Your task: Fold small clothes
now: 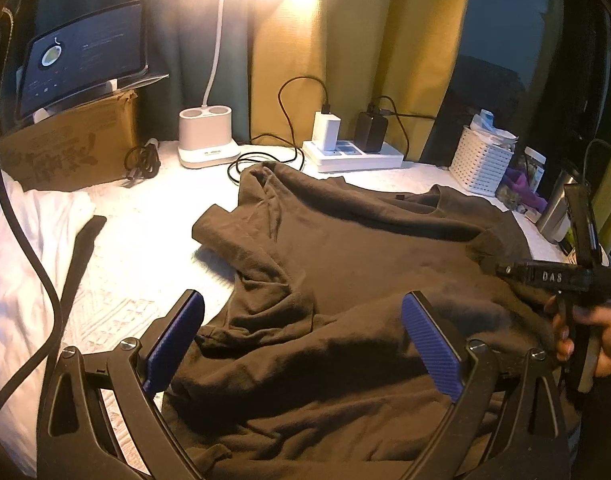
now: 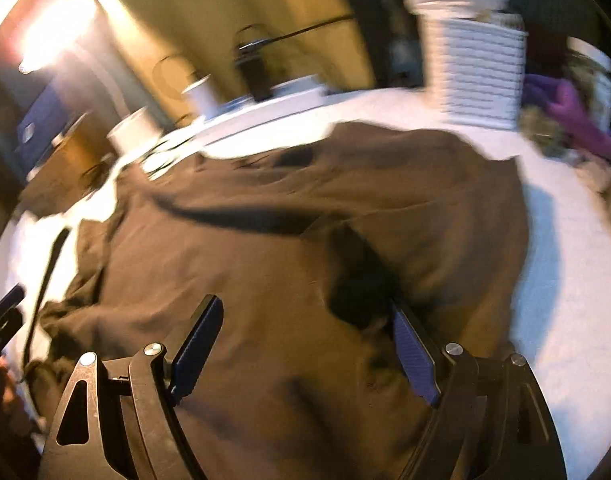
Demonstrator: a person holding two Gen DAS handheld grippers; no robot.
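Observation:
A dark brown t-shirt [image 1: 345,264] lies rumpled on a white textured cover [image 1: 145,240], one sleeve pointing left and the neckline towards the back. Just above its near, bunched hem my left gripper [image 1: 303,320] hangs open, blue pads wide apart, nothing pinched. At the right edge of this view a hand holds my right gripper [image 1: 501,269], its black tip at a fold of the shirt. The right wrist view is blurred: the same brown shirt [image 2: 265,260] fills it, and my right gripper [image 2: 305,320] stands open over the cloth beside a dark fold.
At the back stand a lit desk lamp base [image 1: 205,136], a power strip with chargers and cables [image 1: 353,152], a cardboard box bearing a tablet [image 1: 73,148], and a white basket [image 1: 481,160] by bottles at the right. White cloth [image 1: 21,260] and a black cable [image 1: 37,264] lie left.

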